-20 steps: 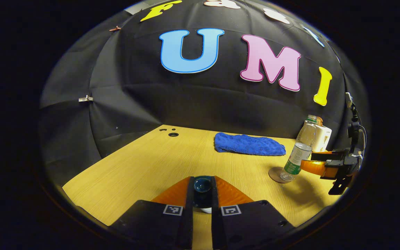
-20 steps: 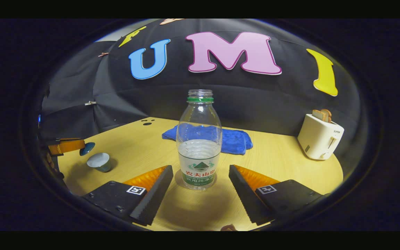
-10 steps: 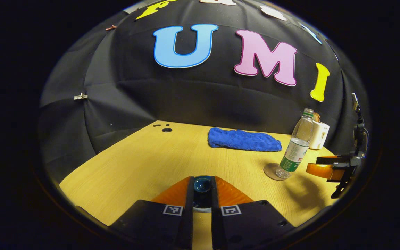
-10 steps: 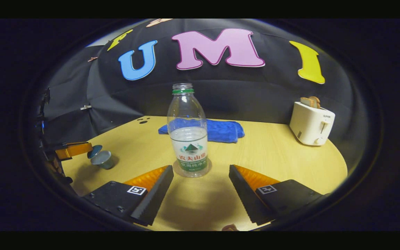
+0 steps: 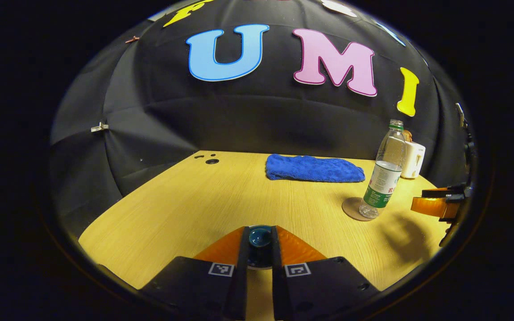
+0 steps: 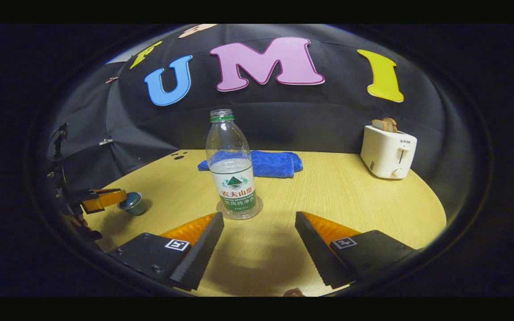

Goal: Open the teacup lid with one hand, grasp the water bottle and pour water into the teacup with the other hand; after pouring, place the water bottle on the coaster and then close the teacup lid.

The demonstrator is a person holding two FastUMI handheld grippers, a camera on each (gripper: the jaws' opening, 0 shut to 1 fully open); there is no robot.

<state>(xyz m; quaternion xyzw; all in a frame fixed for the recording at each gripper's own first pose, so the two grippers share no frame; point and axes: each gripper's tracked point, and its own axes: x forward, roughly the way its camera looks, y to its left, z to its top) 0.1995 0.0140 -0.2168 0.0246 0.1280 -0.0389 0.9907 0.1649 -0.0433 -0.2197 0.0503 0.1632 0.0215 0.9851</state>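
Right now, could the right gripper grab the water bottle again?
Probably yes. The right gripper is open, and the water bottle stands upright on its coaster just ahead of its fingers, slightly left of the gap. Nothing lies between them, so a short forward move should do it.

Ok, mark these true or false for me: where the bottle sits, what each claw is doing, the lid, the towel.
1. The water bottle stands upright on the coaster. True.
2. The right claw is shut on the bottle. False: its fingers are spread, short of the bottle.
3. The left claw grips the teacup lid by its knob. True.
4. The bottle has its cap on. False: the neck is open.
5. The blue towel lies in front of the bottle, by the claws. False: it lies behind the bottle, towards the wall.
6. A toaster with bread stands on the table. True.
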